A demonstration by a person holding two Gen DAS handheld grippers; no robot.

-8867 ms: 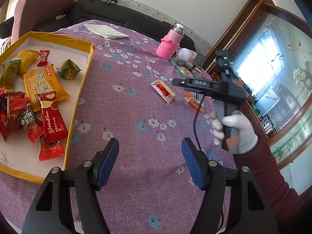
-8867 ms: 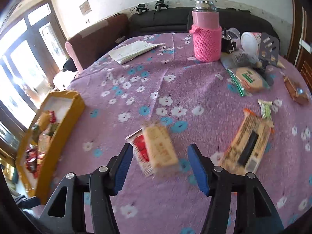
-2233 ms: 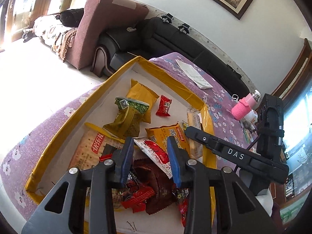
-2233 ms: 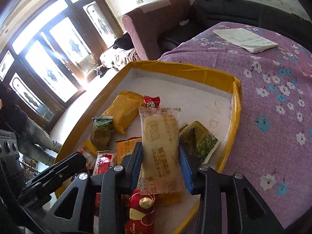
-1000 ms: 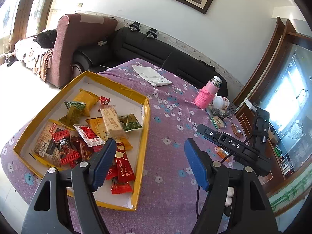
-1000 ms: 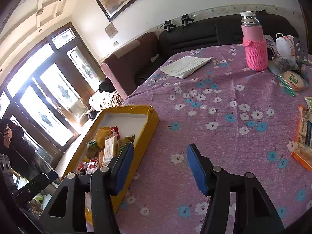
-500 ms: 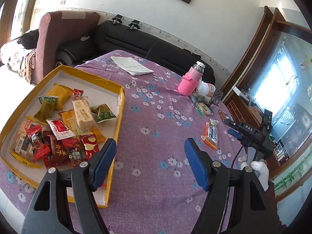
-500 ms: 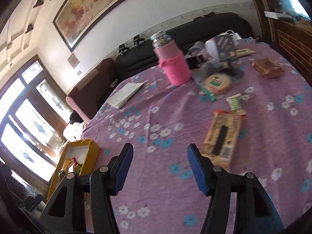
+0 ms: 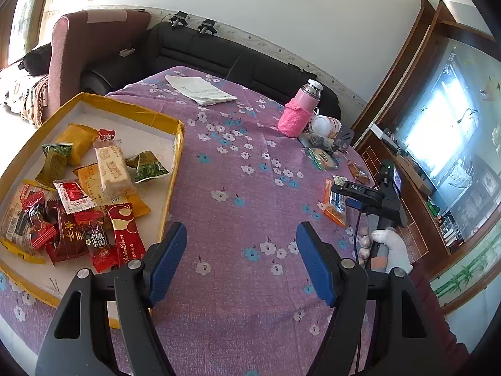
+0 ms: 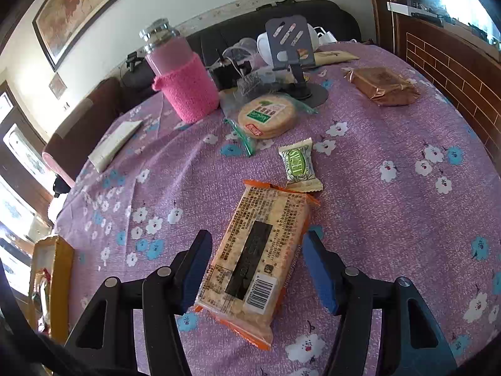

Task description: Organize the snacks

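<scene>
Between the right gripper's (image 10: 255,269) spread fingers (image 10: 317,269) lies the orange cracker packet (image 10: 255,250), flat on the tabletop (image 10: 391,219), its long axis running near to far, roughly in line with them, so closing should pinch its long sides. Just beyond sits a small green-labelled snack (image 10: 299,164). The left gripper (image 9: 241,263), also open and empty, hovers well apart from the packet, near the yellow tray (image 9: 177,153) at left, which already holds many wrapped snacks.
</scene>
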